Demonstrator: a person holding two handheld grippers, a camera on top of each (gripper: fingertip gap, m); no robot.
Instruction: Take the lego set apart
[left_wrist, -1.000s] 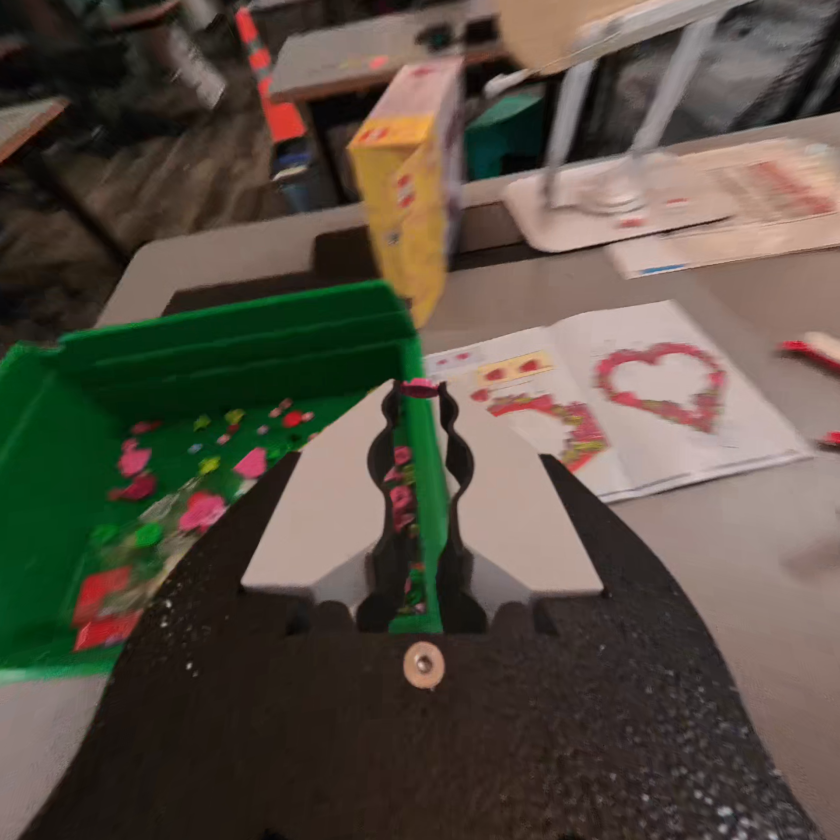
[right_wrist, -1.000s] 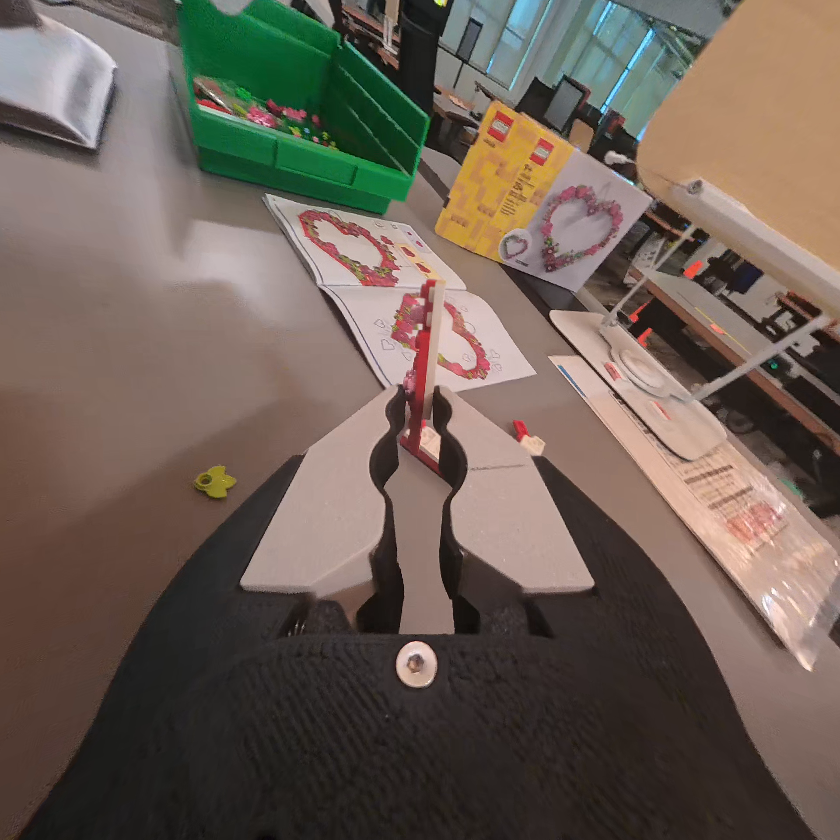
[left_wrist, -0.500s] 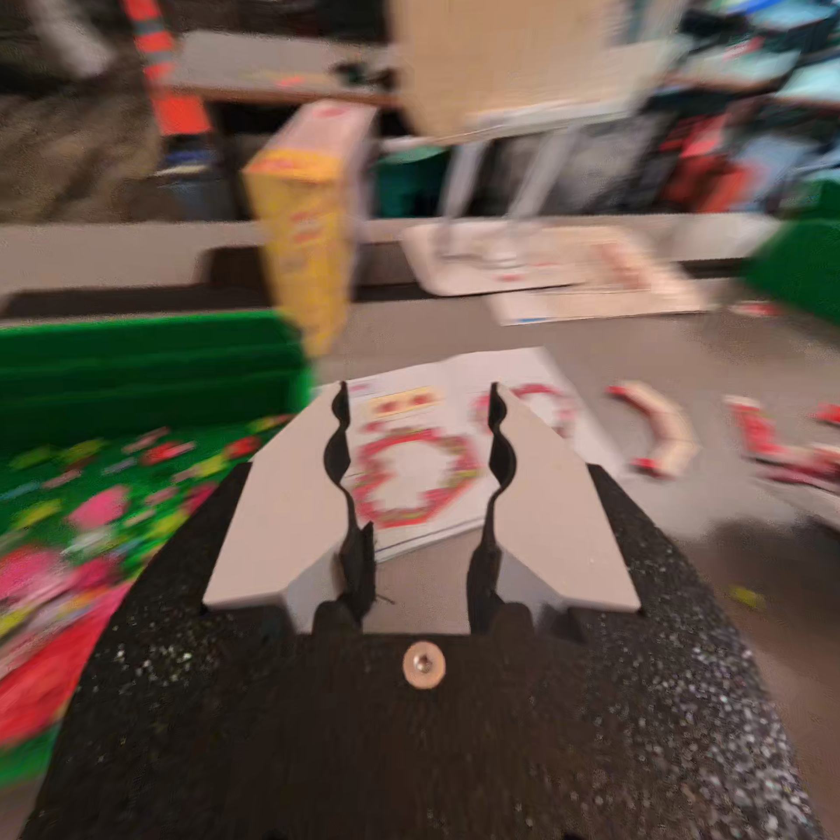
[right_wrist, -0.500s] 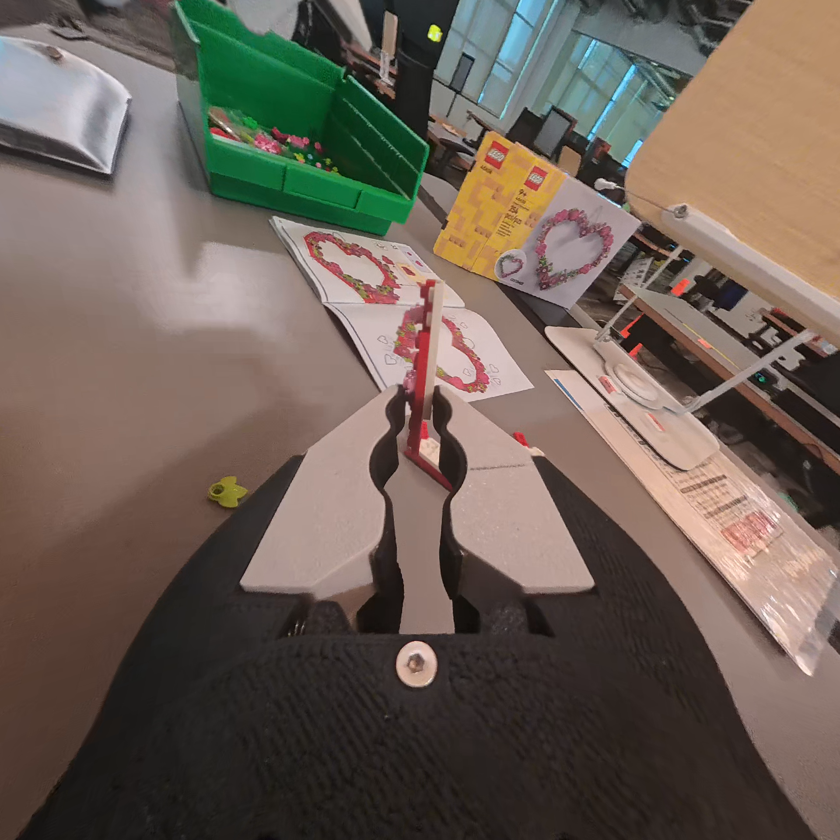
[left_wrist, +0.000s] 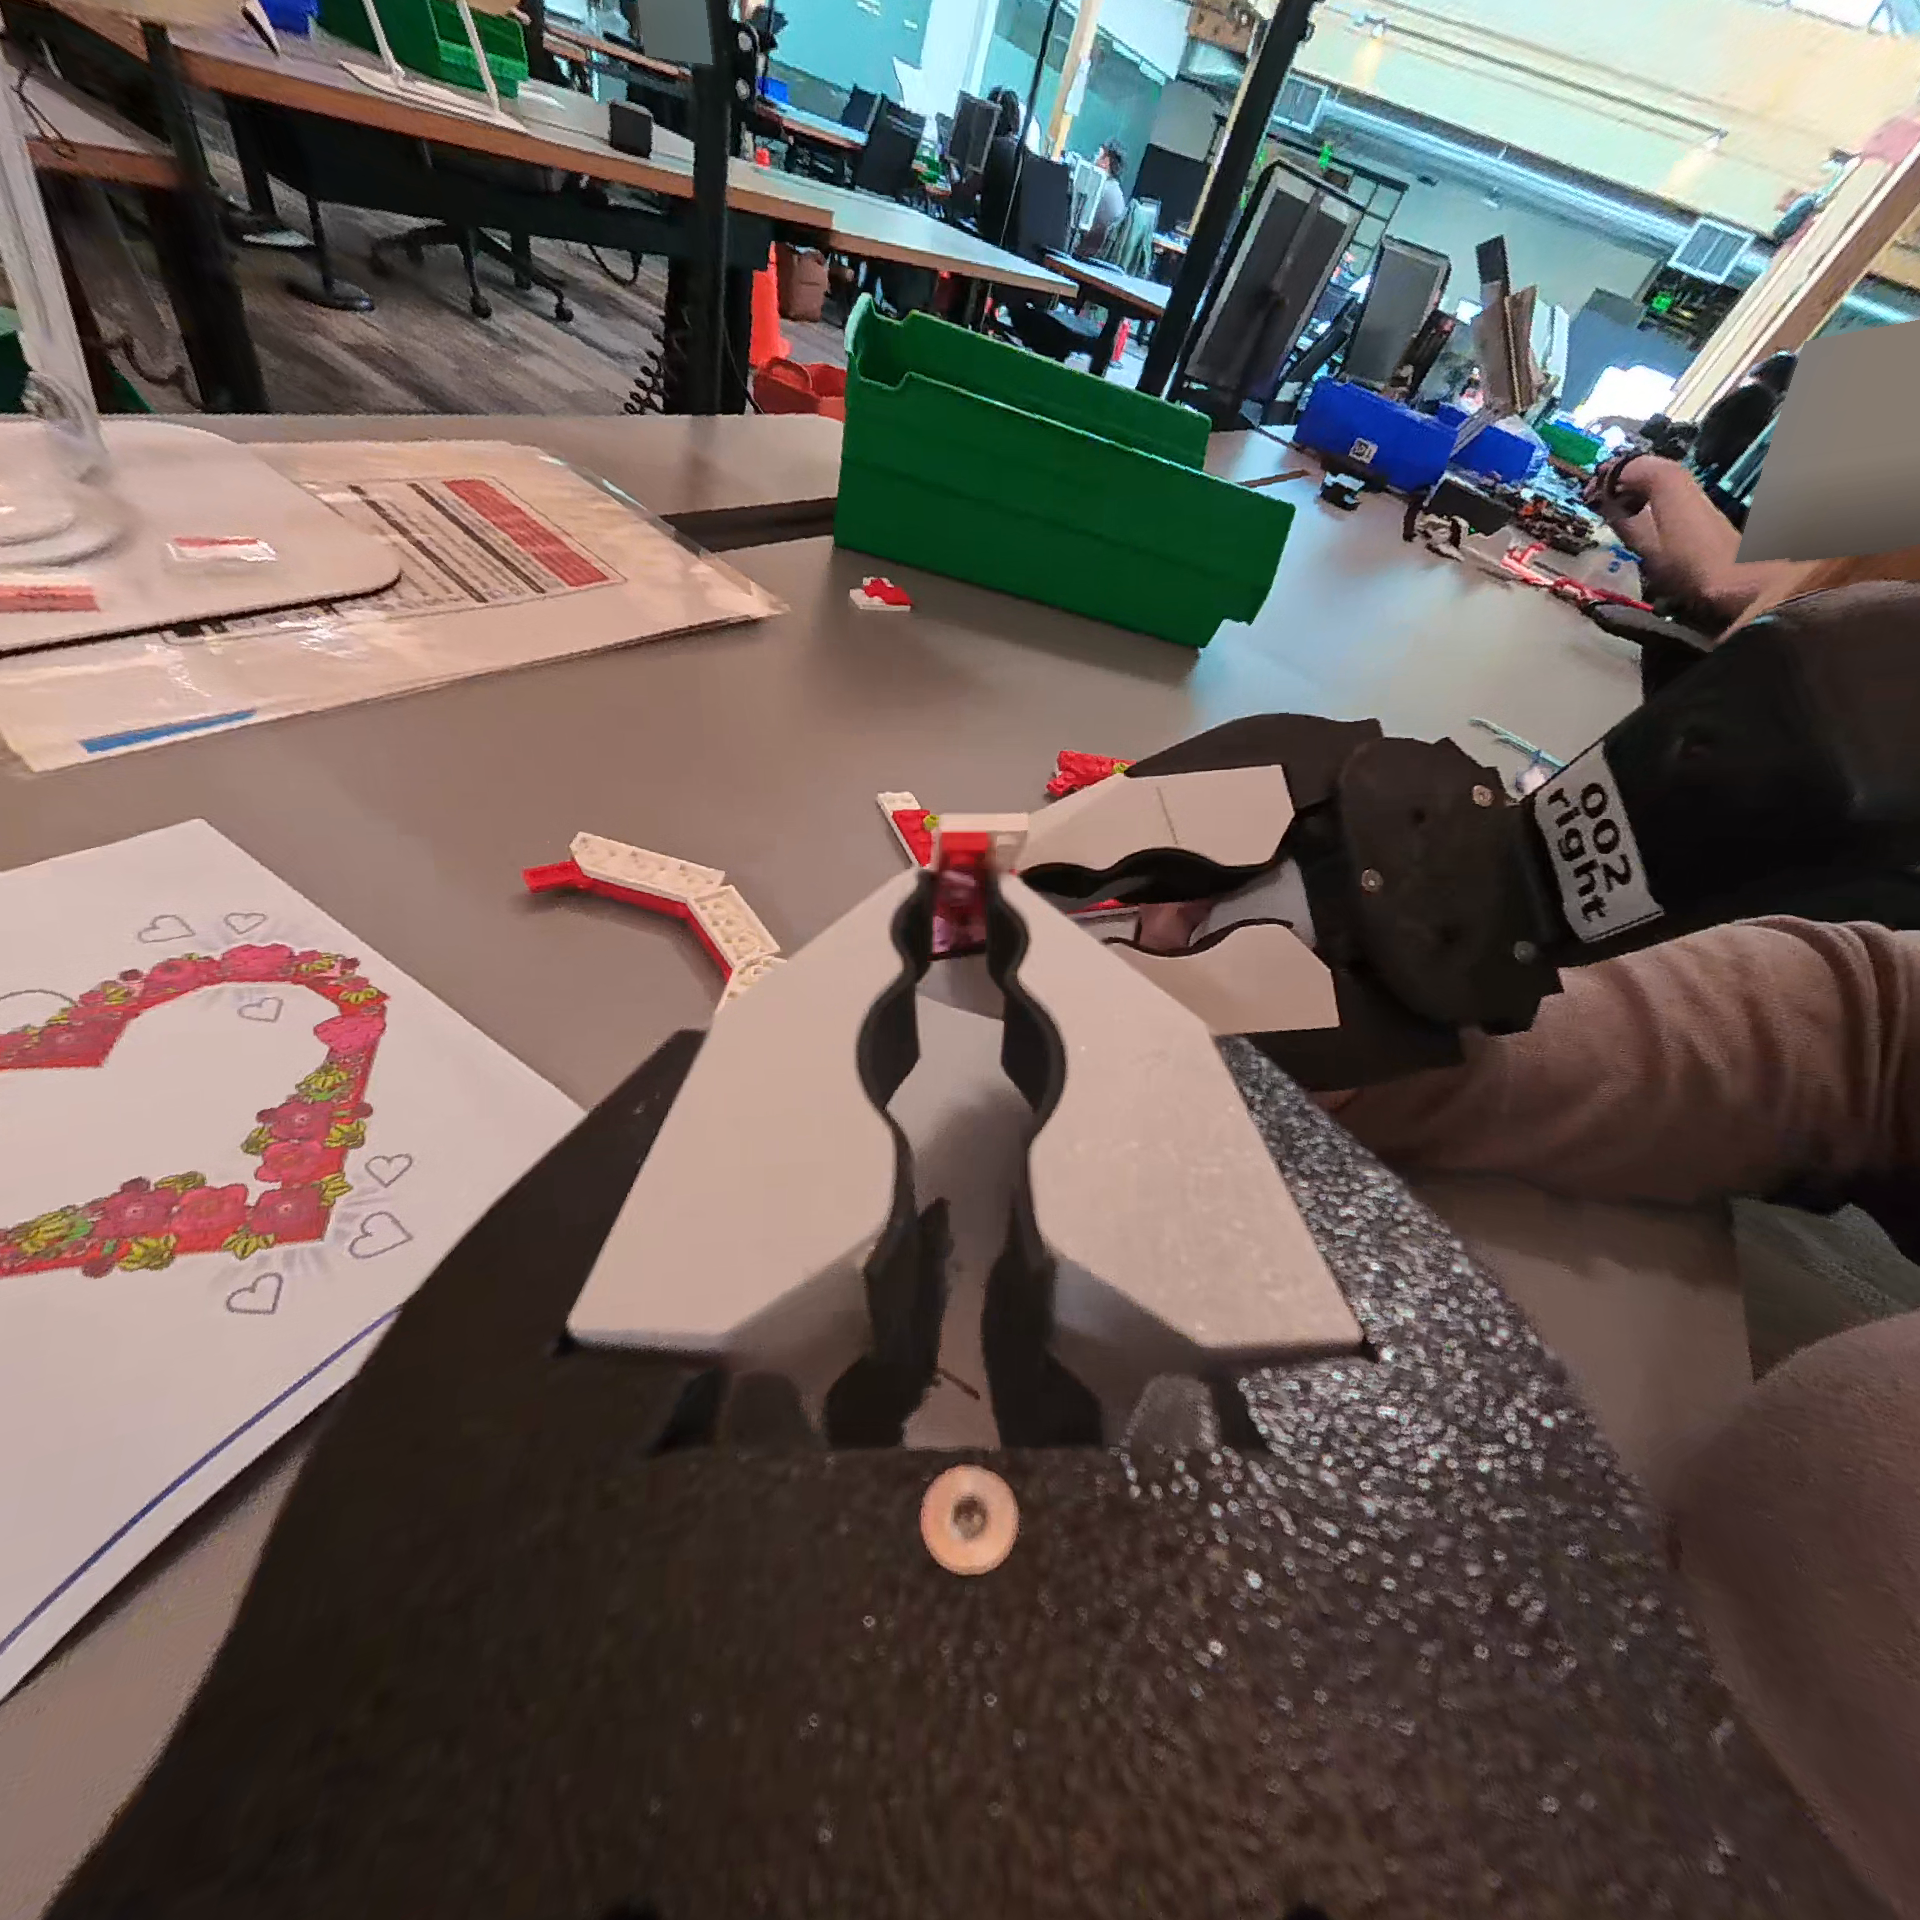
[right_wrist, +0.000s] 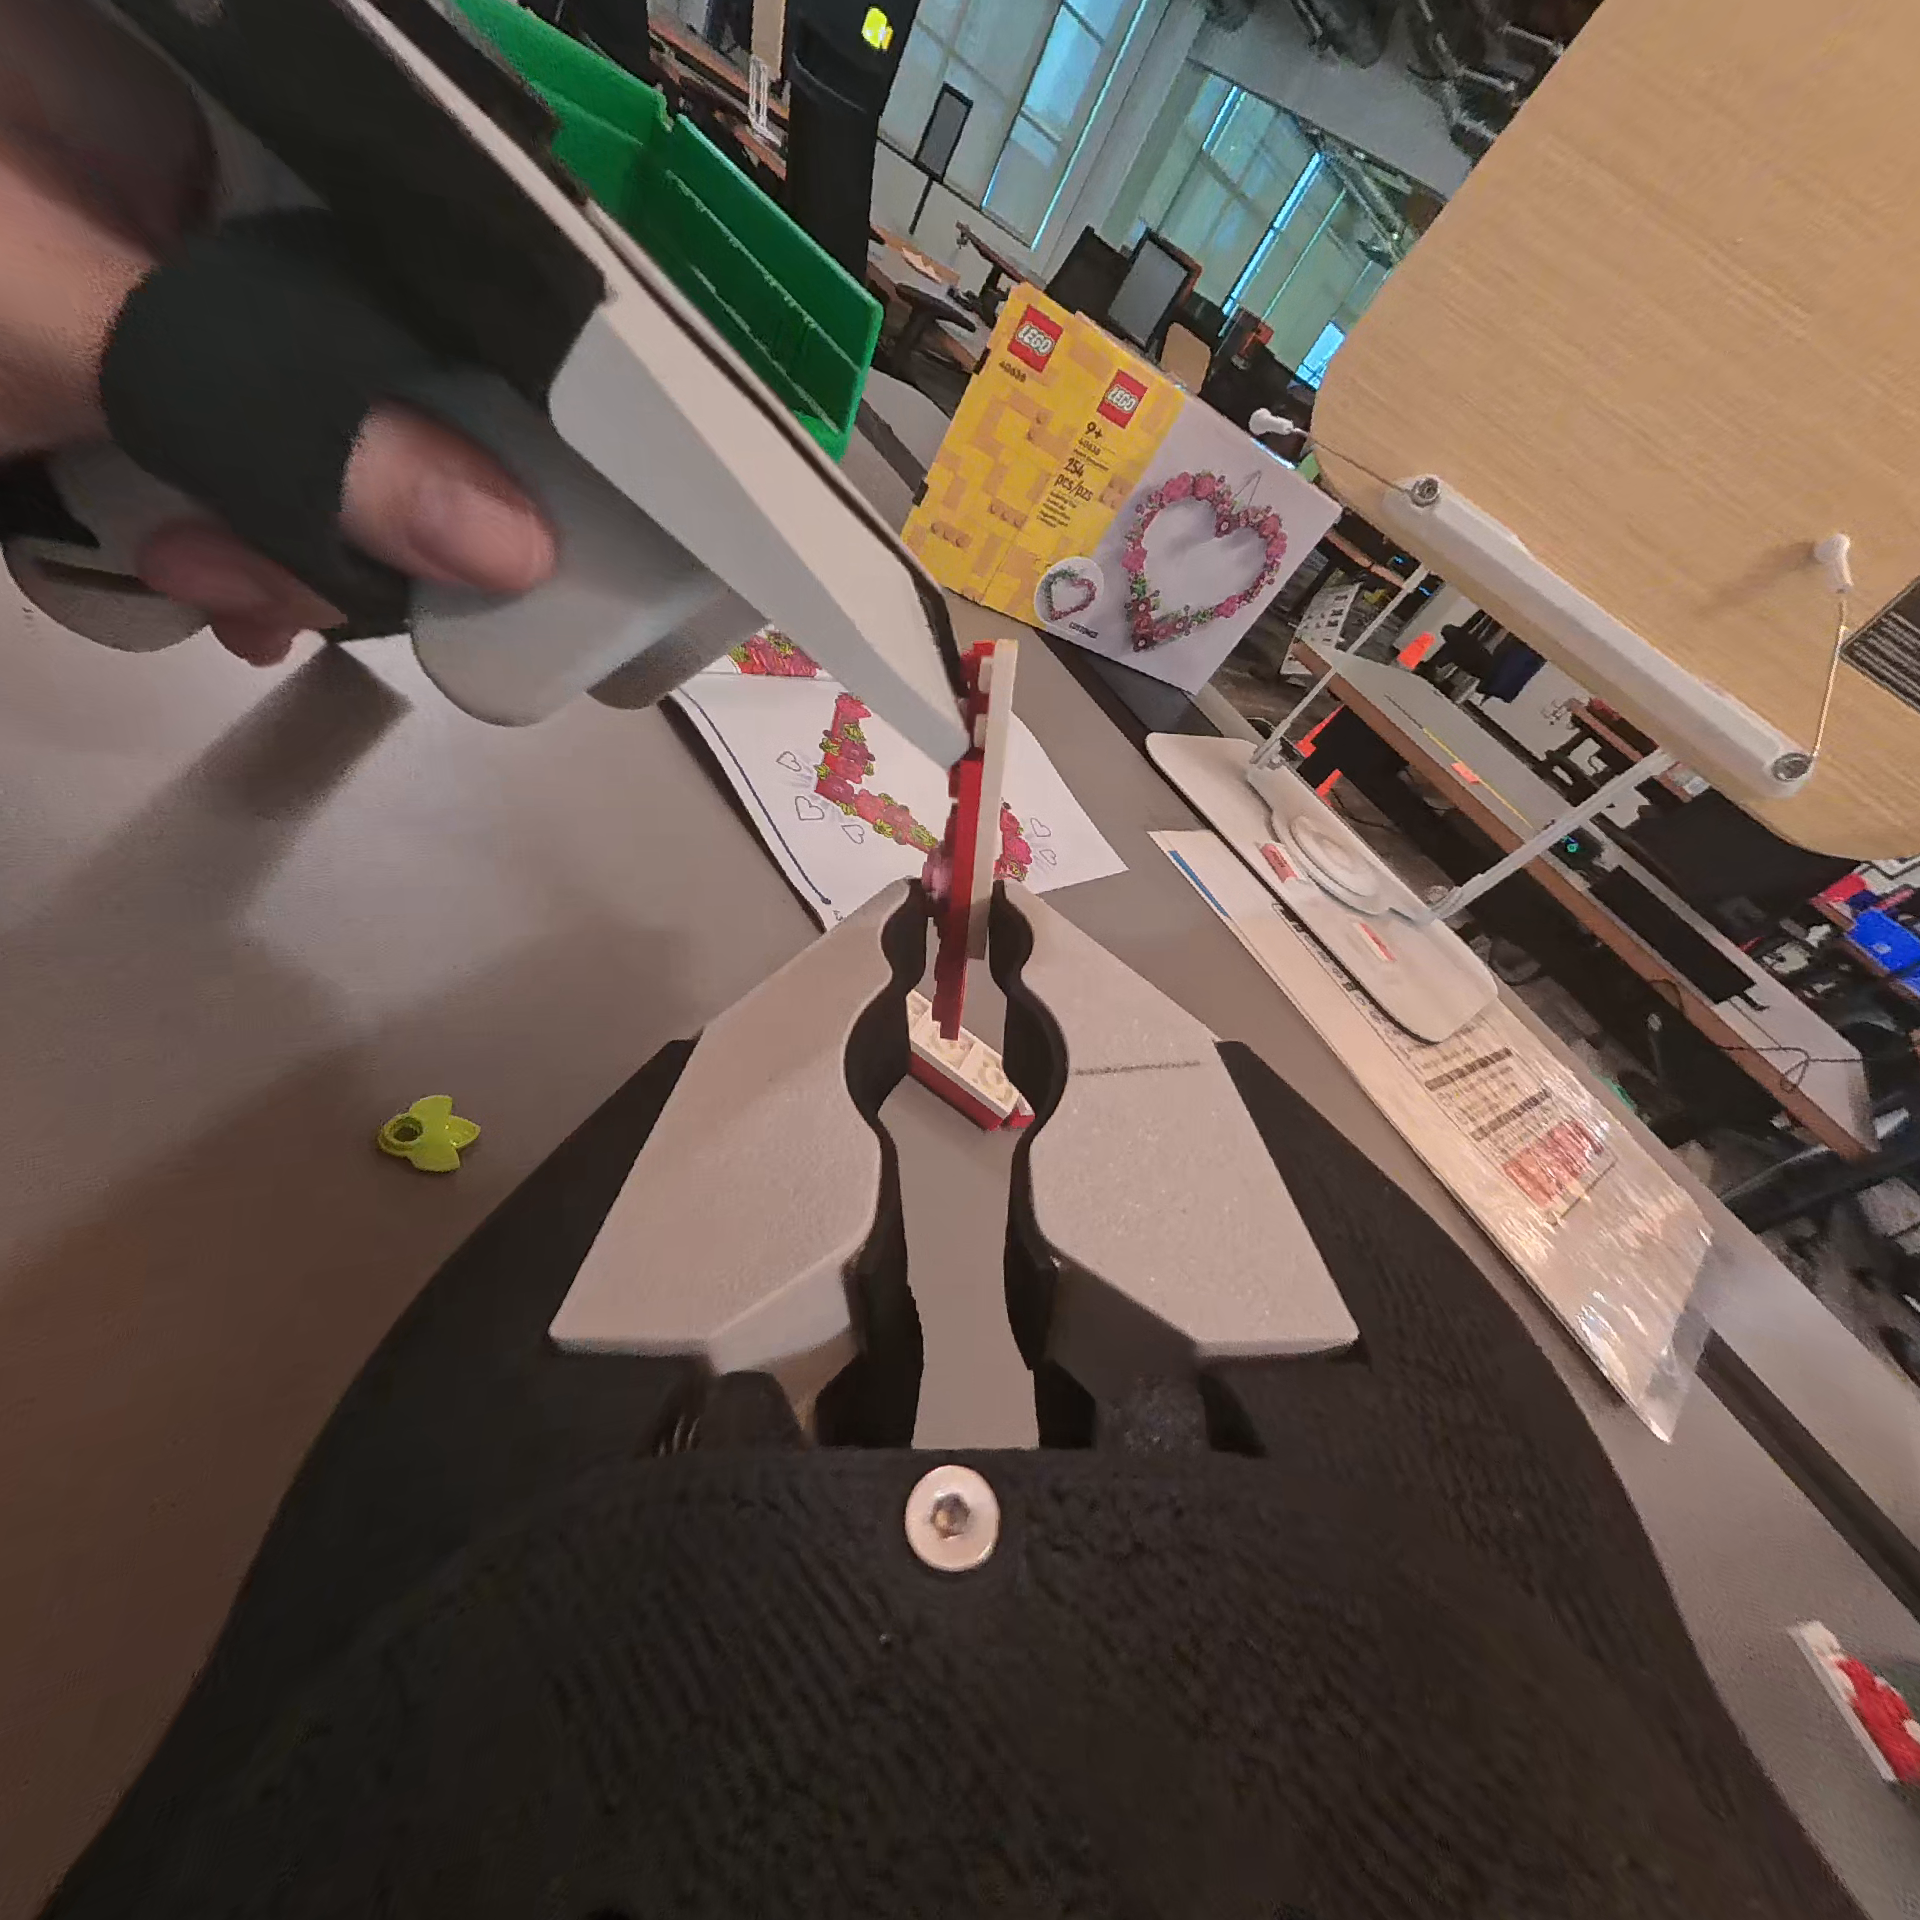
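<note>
My right gripper (right_wrist: 961, 894) is shut on a red-and-white lego frame segment (right_wrist: 982, 790) and holds it upright above the grey table. My left gripper (left_wrist: 961, 888) has its tips closed on the upper end of that segment (left_wrist: 977, 826), with a red and pink part between the jaws. In the right wrist view the left gripper (right_wrist: 956, 717) comes in from the upper left and meets the segment's top. In the left wrist view the right gripper (left_wrist: 1029, 868) comes in from the right. A second curved white-and-red segment (left_wrist: 675, 883) lies on the table.
A green bin (left_wrist: 1039, 509) stands at the back, with a small red-and-white piece (left_wrist: 881, 594) before it. The open instruction booklet (left_wrist: 208, 1091) lies left. The yellow box (right_wrist: 1049, 457), a laminated sheet (left_wrist: 468, 582) and a lime leaf piece (right_wrist: 428, 1135) are nearby. Only a small space, under 4 cm, lies between the two pairs of fingers. The lime leaf piece (right_wrist: 428, 1135) sits 10 cm or so from the ends of my right fingers.
My left gripper left the green bin, opened, swung right to the right gripper and closed on the segment's top. The right gripper kept holding the segment nearly still.
</note>
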